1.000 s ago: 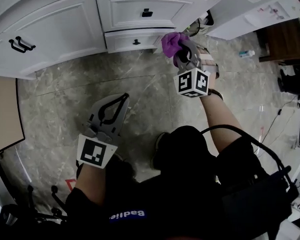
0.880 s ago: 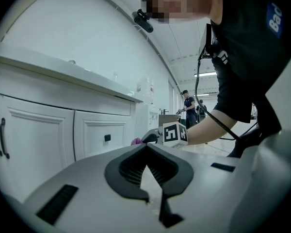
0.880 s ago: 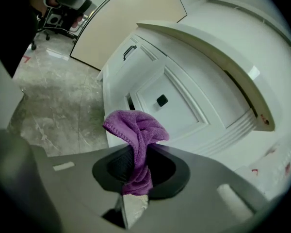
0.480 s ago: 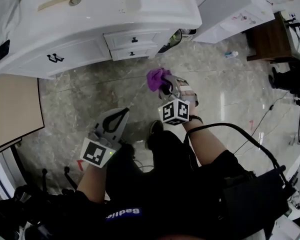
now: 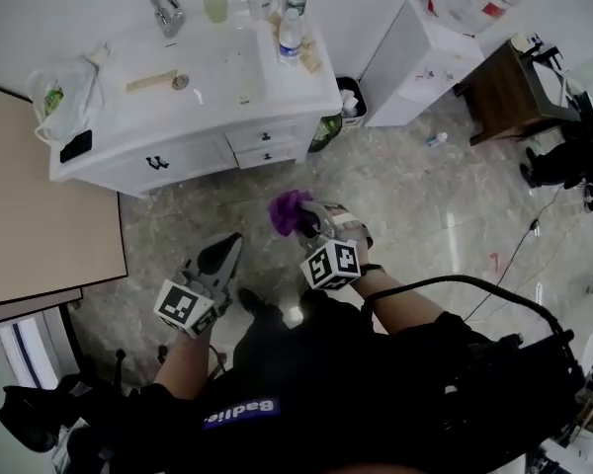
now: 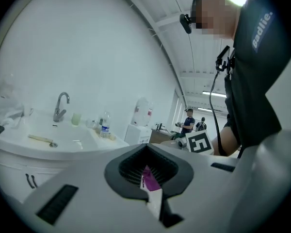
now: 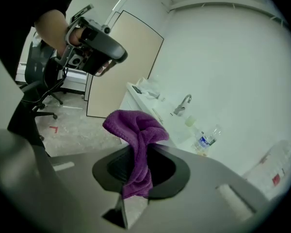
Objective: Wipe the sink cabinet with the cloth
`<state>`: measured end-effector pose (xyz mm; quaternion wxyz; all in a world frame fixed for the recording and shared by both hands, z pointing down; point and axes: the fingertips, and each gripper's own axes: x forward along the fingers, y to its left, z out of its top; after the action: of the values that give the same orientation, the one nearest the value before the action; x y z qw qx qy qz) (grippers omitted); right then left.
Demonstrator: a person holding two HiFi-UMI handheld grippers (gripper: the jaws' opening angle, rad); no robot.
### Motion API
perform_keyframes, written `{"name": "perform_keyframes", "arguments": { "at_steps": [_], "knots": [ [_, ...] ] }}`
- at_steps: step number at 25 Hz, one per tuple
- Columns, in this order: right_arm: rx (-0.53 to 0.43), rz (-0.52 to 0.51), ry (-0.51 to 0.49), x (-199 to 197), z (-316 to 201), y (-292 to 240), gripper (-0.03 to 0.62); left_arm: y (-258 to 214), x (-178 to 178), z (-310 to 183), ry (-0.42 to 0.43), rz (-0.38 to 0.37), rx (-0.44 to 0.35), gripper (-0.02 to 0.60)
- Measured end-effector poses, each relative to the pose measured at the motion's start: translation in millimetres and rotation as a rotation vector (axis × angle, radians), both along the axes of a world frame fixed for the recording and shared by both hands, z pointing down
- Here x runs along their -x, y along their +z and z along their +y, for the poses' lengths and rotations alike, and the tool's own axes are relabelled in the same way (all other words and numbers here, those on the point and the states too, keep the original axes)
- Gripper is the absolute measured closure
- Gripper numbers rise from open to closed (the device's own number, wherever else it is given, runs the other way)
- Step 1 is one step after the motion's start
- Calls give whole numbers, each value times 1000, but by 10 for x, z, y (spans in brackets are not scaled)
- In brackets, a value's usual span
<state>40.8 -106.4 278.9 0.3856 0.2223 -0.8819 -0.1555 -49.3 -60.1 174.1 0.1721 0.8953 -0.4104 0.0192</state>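
Person standing, seen from above. The left gripper (image 5: 227,245) is held in front of the torso, its fingers pressed together with nothing gripped between them, pointing forward. The right gripper (image 5: 314,223) is held further forward, its fingers closed on the purple cloth (image 5: 288,210), which bunches beyond the fingertips and trails back between them. The two grippers are near each other but apart. Both bare forearms (image 5: 400,299) reach forward from the torso, wrists roughly straight.

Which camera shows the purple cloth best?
The right gripper view: the cloth fills the middle, pinched by the right gripper. The head view shows it small; the left gripper view catches only a purple sliver.
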Motion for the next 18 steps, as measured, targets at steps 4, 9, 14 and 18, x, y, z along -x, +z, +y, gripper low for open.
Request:
{"name": "perform_keyframes", "arguments": {
  "at_steps": [4,9,14,18],
  "knots": [
    [-2,-32,-16,-22,204,-512,537,-548,-134,116,-7,35,-42,581],
    [-24,-61,-22,-131,458,-907,537,-818,-236,334,-2,64,-78,581],
    [-39,-87,-28,-292,697,-1164,537,-1087,-350,498,32,45,-117,581],
    [55,-262,-17,-251,854,-1502,537,-1291,-494,616,68,40,-125,581]
  ]
}}
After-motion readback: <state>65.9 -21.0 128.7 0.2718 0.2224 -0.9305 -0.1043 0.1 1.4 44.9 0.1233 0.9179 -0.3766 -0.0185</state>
